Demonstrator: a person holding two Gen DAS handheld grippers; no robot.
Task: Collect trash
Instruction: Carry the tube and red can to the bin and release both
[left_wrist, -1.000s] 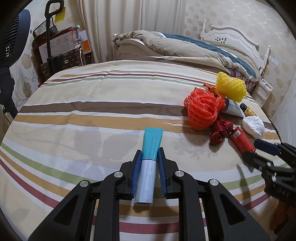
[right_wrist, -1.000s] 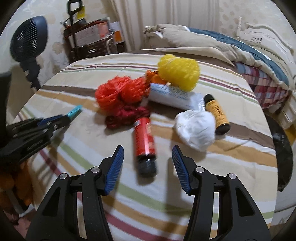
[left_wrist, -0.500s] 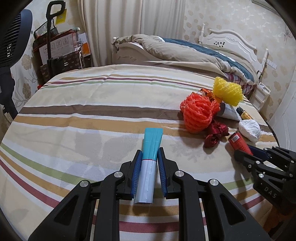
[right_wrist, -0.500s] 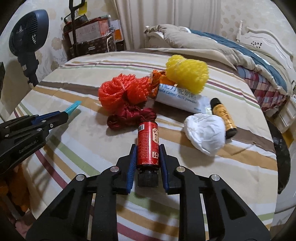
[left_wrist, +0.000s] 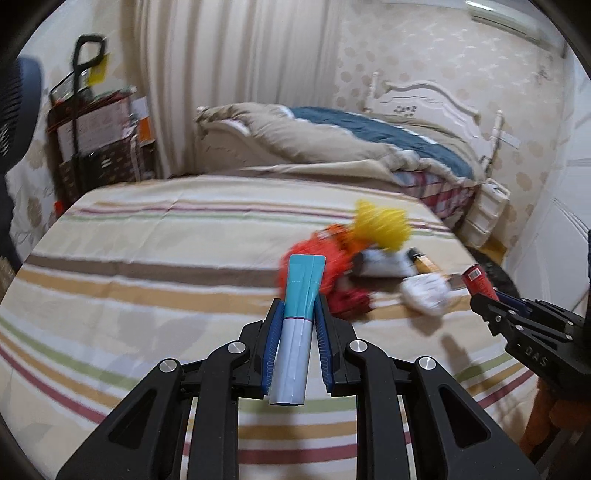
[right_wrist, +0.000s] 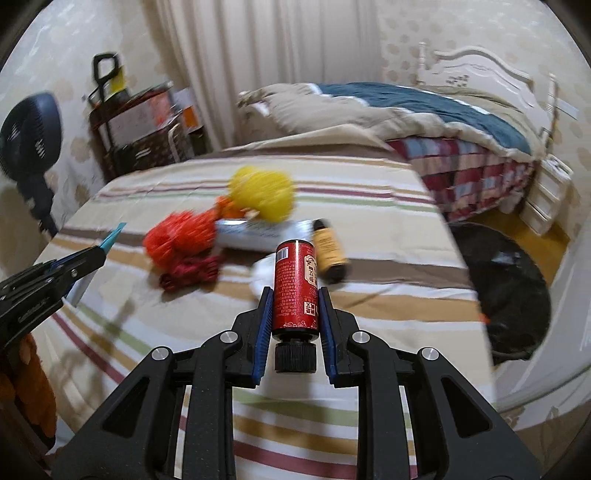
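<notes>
My left gripper (left_wrist: 297, 306) is shut on a teal and white tube (left_wrist: 297, 321), held above the striped tabletop (left_wrist: 147, 266). In the right wrist view the same gripper (right_wrist: 99, 254) enters from the left with the tube's teal tip (right_wrist: 114, 236) sticking out. My right gripper (right_wrist: 293, 295) is shut on a red bottle (right_wrist: 295, 291) with a black cap, lifted off the cloth. From the left wrist view, that right gripper (left_wrist: 487, 299) and red bottle (left_wrist: 478, 280) show at the right edge. Left on the cloth are an orange net (right_wrist: 177, 240), a yellow net (right_wrist: 262, 194), a white wad (left_wrist: 424, 291) and a small amber bottle (right_wrist: 328, 251).
A white tube pack (right_wrist: 255, 236) and a dark red ribbon bundle (right_wrist: 188, 273) lie among the trash. A black bag (right_wrist: 506, 284) sits on the floor to the table's right. A bed (right_wrist: 424, 110) stands behind, a fan (right_wrist: 29, 125) and trolley (right_wrist: 140, 125) at left.
The right gripper went from open around the red bottle to shut on it, then raised it. Both grippers rose with their items, and the view tilted up and blurred.
</notes>
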